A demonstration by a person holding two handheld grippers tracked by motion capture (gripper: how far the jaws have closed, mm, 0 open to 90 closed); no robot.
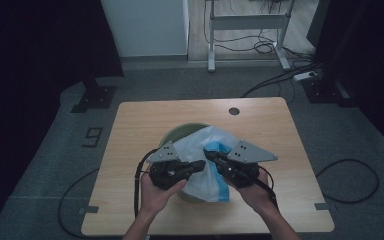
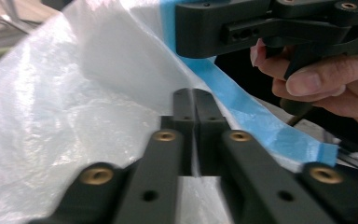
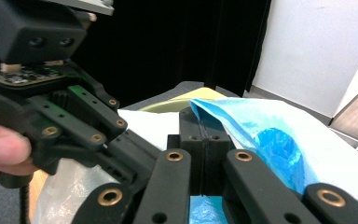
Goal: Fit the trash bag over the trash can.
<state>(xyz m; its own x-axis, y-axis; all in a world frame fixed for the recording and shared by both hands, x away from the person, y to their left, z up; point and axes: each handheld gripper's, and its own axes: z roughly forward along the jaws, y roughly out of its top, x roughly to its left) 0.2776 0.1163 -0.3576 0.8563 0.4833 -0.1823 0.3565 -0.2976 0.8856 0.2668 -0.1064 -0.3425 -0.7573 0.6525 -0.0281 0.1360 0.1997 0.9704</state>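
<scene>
A white see-through plastic bag (image 1: 200,150) with a blue band (image 1: 221,186) sits in a pale green bin (image 1: 179,131) at the middle of the wooden table (image 1: 135,125). My left gripper (image 1: 201,165) comes in from the left, and its jaws stand together on a fold of the white film (image 2: 98,93). In the left gripper view its tips (image 2: 194,100) meet just below the blue band (image 2: 256,121). My right gripper (image 1: 208,155) comes in from the right and is shut (image 3: 205,119) on the bag's blue edge (image 3: 242,119). The two grippers' tips lie close together over the bin.
A round cable hole (image 1: 234,111) lies near the table's far edge. On the floor beyond stand a white desk frame (image 1: 247,22) and a black stand base (image 1: 94,97). Cables (image 1: 347,180) run on the floor at right.
</scene>
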